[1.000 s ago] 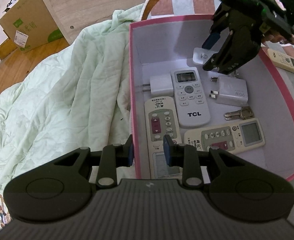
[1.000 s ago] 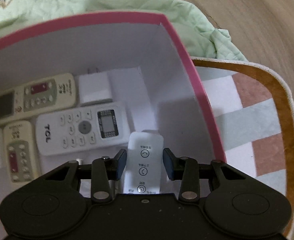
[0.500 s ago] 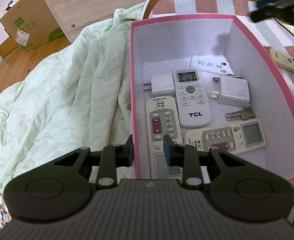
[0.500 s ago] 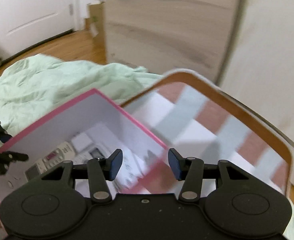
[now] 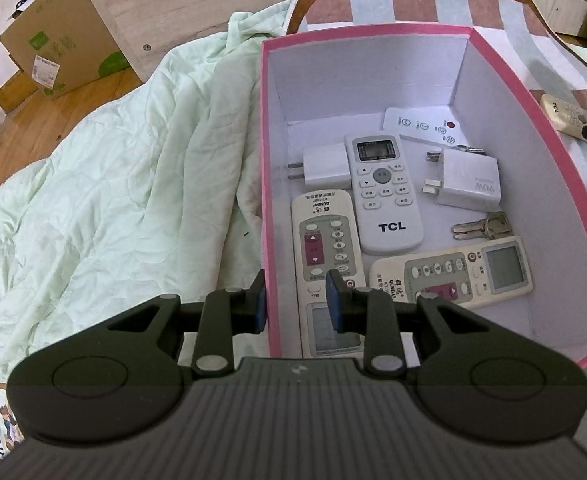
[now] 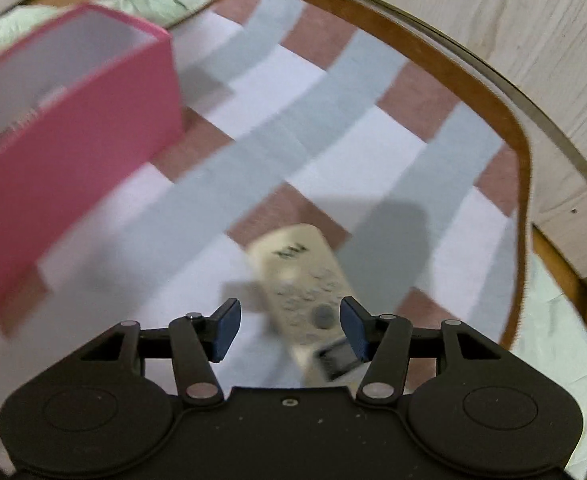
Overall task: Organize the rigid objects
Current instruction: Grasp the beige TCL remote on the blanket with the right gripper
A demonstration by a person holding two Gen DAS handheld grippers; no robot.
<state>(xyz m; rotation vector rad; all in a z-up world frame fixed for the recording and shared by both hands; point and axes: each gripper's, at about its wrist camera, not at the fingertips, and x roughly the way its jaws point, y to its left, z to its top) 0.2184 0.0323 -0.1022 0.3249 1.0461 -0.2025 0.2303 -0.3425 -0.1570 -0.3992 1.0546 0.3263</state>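
Observation:
A pink box point(image 5: 264, 184) with a white inside holds several remotes, two white chargers and keys point(image 5: 482, 227); the flat white remote point(image 5: 425, 125) lies at its far end. My left gripper point(image 5: 296, 302) straddles the box's near left wall, jaws on either side of it; whether they press the wall I cannot tell. My right gripper point(image 6: 289, 328) is open and empty just above a cream remote point(image 6: 303, 276) lying on the checked cloth point(image 6: 333, 132), outside the box point(image 6: 73, 140). That remote also shows at the right edge of the left wrist view point(image 5: 569, 118).
A pale green quilt point(image 5: 113, 184) lies left of the box. A cardboard carton point(image 5: 57, 36) and a wooden panel stand behind it. The checked cloth has a brown curved border point(image 6: 505, 120). A wooden wall rises beyond it.
My right gripper let go of the flat white remote in the box, opened, lifted out and swung right over the cream remote on the cloth. The left gripper has not moved.

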